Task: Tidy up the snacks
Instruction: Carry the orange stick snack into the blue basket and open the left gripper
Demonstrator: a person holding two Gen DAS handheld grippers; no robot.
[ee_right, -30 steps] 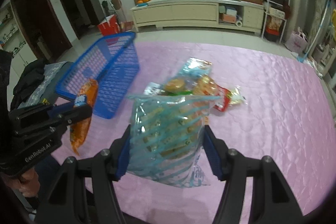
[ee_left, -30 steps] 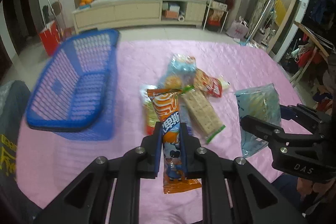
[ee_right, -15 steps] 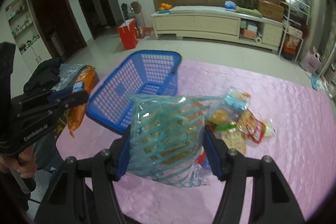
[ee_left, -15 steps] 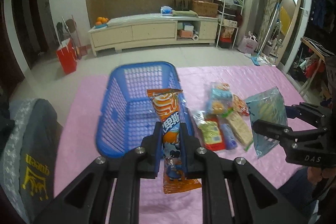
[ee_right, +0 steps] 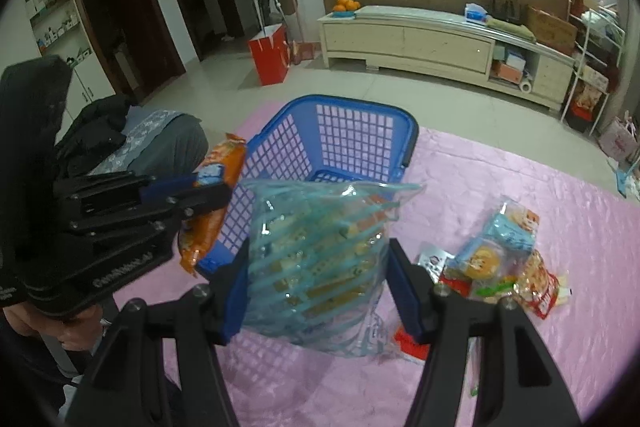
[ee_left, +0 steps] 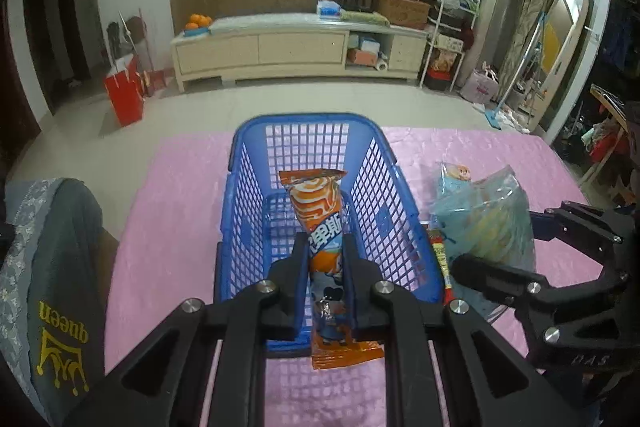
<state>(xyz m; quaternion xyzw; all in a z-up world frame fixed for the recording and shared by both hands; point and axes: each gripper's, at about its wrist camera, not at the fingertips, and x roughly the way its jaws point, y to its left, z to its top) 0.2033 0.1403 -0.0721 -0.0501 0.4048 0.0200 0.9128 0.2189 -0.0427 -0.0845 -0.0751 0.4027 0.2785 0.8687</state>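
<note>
My left gripper point(ee_left: 326, 247) is shut on an orange snack pack point(ee_left: 320, 215) and holds it over the near end of the blue basket point(ee_left: 248, 187), which looks empty. My right gripper point(ee_right: 318, 259) is shut on a clear blue bag of biscuits point(ee_right: 316, 259) just right of the basket point(ee_right: 352, 135). The bag point(ee_left: 488, 223) and right gripper point(ee_left: 532, 247) show at the right of the left wrist view. The left gripper point(ee_right: 200, 187) with the orange pack point(ee_right: 212, 203) shows at the left of the right wrist view.
A pile of loose snack packs point(ee_right: 496, 263) lies on the pink tablecloth point(ee_right: 540, 307) right of the basket. A grey cushioned seat point(ee_left: 44, 267) stands at the table's left edge. Beyond the table are the floor, a long low cabinet point(ee_left: 296, 47) and a red bag point(ee_left: 124, 95).
Both grippers have swung left from the snack pile toward the basket with their packs. The basket is now straight ahead of the left gripper, under the orange pack.
</note>
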